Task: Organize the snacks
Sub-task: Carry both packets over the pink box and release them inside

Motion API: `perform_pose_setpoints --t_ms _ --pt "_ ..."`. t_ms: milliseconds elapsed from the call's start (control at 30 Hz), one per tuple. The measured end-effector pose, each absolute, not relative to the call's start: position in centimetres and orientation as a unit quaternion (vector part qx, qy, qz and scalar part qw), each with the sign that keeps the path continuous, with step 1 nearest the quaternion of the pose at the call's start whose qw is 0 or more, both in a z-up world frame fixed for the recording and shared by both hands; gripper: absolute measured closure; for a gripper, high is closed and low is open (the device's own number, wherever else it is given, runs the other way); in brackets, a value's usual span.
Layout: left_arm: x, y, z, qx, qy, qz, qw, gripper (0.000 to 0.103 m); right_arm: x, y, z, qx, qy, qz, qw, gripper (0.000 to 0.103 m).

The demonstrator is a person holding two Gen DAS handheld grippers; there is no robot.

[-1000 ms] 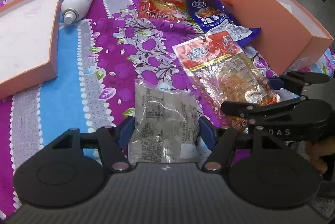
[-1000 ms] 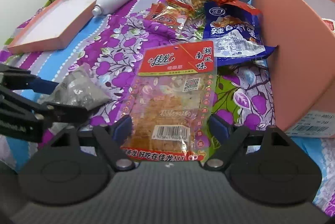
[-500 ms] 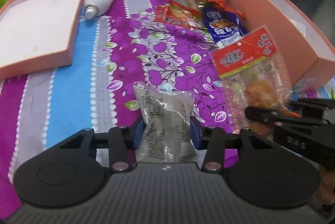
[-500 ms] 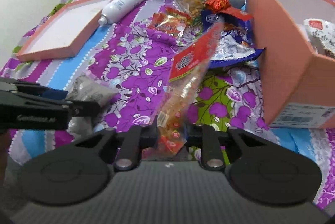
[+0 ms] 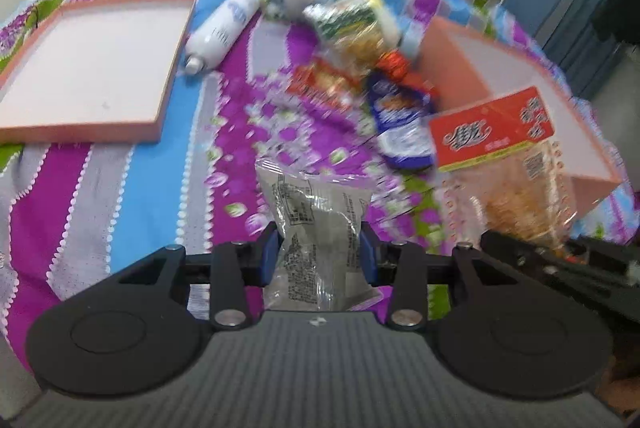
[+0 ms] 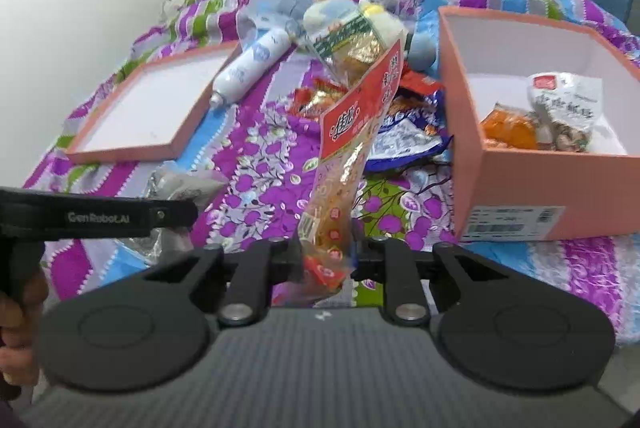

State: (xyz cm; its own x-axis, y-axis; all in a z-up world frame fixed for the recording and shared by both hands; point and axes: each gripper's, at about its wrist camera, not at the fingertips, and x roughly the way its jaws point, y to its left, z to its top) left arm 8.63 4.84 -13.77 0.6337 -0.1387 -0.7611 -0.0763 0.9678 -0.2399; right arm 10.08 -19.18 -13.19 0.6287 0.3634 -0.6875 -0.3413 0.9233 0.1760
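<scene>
Both packets are riding in the air at once! The left hand-held gripper (image 5: 320, 260) is closing its jaws on a crinkly silver-grey foil snack packet (image 5: 318, 228), the blue pads pressing its sides, with the packet standing up over the striped purple floral bedspread (image 5: 132, 187). The right hand-held gripper (image 6: 326, 260) is clenching the bottom edge of a long clear snack bag with a red header (image 6: 352, 147), which is leaning up and away from the jaws. Off to the right, the open salmon-pink cardboard box (image 6: 516, 187) is already holding two packets, so this looks like the carry stage, picks done and drops pending. More snacks are lying in a heap between the box and its shallow pink lid (image 6: 132, 151), beside a white spray bottle (image 6: 248, 67). Next, both loads are needing to swing over the box wall, high enough that the floppy long bag is clearing the rim before either grip is letting go.
</scene>
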Motion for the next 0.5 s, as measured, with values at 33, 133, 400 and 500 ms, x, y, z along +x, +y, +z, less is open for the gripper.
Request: perform_pose_setpoints --t_ms 33,133,400,500 --pt "8.4 4.5 -13.0 -0.128 0.422 -0.021 0.898 0.057 9.7 -19.5 -12.5 0.018 0.379 0.194 0.905 0.082" --pt "7.6 3.2 -10.6 -0.136 0.398 -0.034 0.906 0.057 8.6 -20.7 -10.5 0.023 0.361 0.189 0.913 0.082" --pt "7.6 -1.0 -6.4 -0.133 0.365 -0.093 0.917 0.057 6.6 -25.0 -6.6 0.04 0.328 0.156 0.931 0.082" --pt "8.4 -2.6 -5.6 -0.132 0.358 -0.114 0.917 0.057 6.4 -26.3 -5.8 0.04 0.318 0.149 0.936 0.082"
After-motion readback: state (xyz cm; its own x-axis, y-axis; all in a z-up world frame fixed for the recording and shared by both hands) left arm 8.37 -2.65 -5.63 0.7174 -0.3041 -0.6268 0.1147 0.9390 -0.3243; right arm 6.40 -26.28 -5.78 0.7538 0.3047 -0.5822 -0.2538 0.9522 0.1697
